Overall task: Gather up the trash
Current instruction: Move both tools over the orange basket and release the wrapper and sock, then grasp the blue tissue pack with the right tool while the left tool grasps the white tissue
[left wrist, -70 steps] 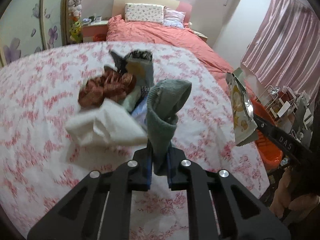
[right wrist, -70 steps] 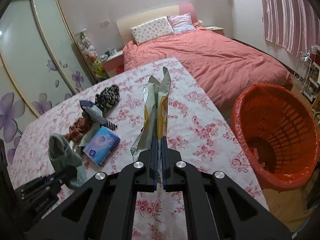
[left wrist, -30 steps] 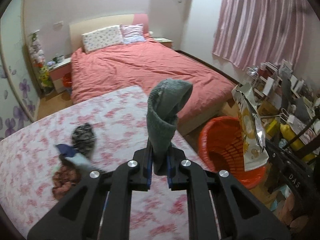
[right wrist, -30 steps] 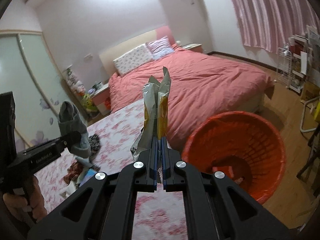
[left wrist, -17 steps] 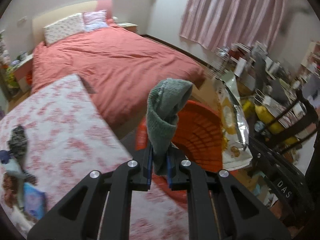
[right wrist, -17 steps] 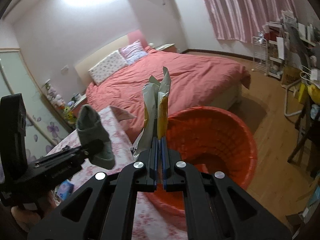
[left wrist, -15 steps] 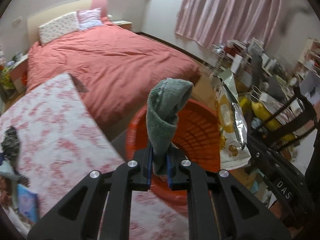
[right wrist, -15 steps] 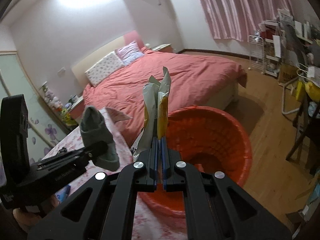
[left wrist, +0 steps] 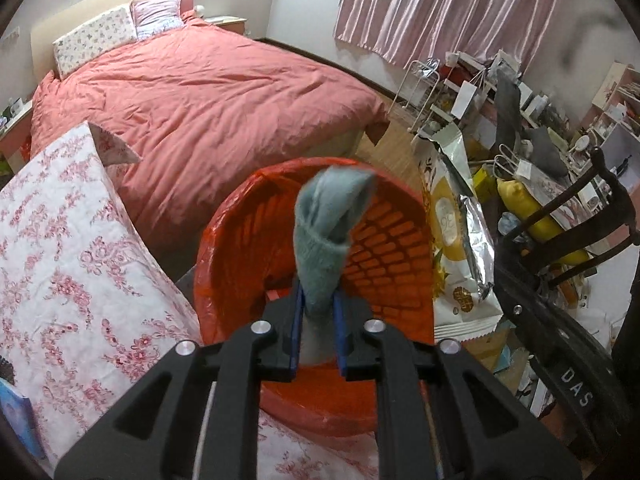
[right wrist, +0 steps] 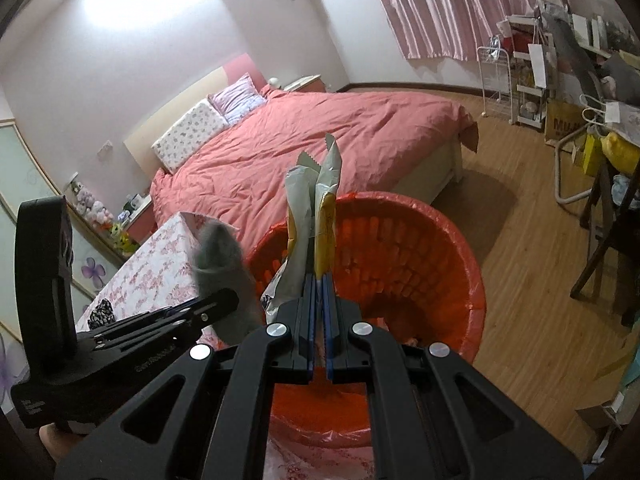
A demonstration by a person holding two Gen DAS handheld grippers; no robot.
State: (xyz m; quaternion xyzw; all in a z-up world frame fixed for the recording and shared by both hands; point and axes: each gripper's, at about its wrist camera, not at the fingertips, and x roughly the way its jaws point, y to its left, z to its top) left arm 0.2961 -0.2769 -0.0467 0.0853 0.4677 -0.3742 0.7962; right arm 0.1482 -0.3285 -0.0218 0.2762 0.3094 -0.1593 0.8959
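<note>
Left gripper is sitting over the near rim of the orange bin, jaws parted a little, blue pads flanking the grey sock. Cannot tell whether the pads are actually pinching it; the sock is blurred in both views. Its long axis is running straight out along the fingers, folded end pointing away over the bin opening.

Right gripper is clamping the snack wrapper at its bottom end, jaws nearly closed on it. The wrapper is standing upright along the fingers, serrated torn end pointing away, and its long axis is lining up with the bin opening behind it. In the left wrist view the wrapper is hanging just beside the bin's right wall.

Both tools are crowding the same side of the bin, left one just beside the right one, sock near the wrapper but apart from it.

Edges: the floral-cloth table is butting against the bin's left wall, its far corner flap lifting. The red bed is closing off the far side. Open wood floor is lying to the right of the bin, with a cluttered rack and dark chair beyond it.
</note>
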